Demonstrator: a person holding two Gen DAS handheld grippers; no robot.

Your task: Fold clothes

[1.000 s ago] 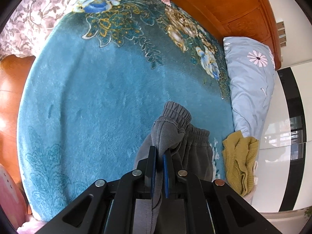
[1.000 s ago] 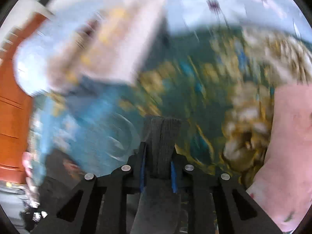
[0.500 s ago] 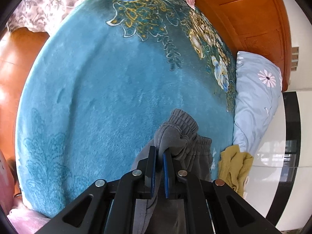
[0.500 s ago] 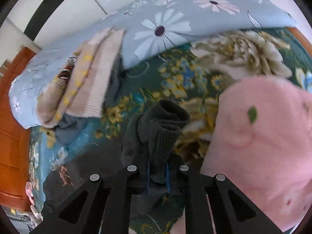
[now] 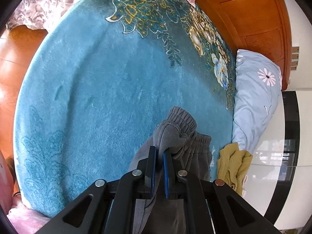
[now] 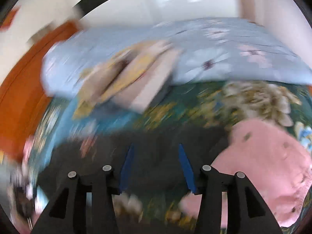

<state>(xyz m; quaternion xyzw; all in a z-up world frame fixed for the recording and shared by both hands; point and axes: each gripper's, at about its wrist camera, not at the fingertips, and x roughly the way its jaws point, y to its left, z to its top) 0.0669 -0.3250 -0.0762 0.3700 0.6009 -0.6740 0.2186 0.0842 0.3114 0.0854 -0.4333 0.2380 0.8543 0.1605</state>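
Grey sweatpants (image 5: 183, 136) lie on the blue floral blanket (image 5: 101, 89) of a bed. My left gripper (image 5: 159, 150) is shut on a fold of the grey sweatpants near the elastic waistband, holding it just above the blanket. In the blurred right wrist view my right gripper (image 6: 156, 146) is open and empty, with the dark grey sweatpants (image 6: 156, 136) lying on the blanket below its blue fingers (image 6: 127, 165).
A mustard yellow garment (image 5: 234, 163) lies crumpled at the bed's edge. A light blue daisy pillow (image 5: 257, 89) and wooden headboard (image 5: 253, 15) are to the right. A folded beige and yellow stack (image 6: 132, 78) rests by the pillow (image 6: 224, 58). A pink garment (image 6: 269, 167) lies lower right.
My right gripper opened and let go of the grey sweatpants, which now lie on the blanket. My left gripper kept its grip and shifted slightly over the bed.
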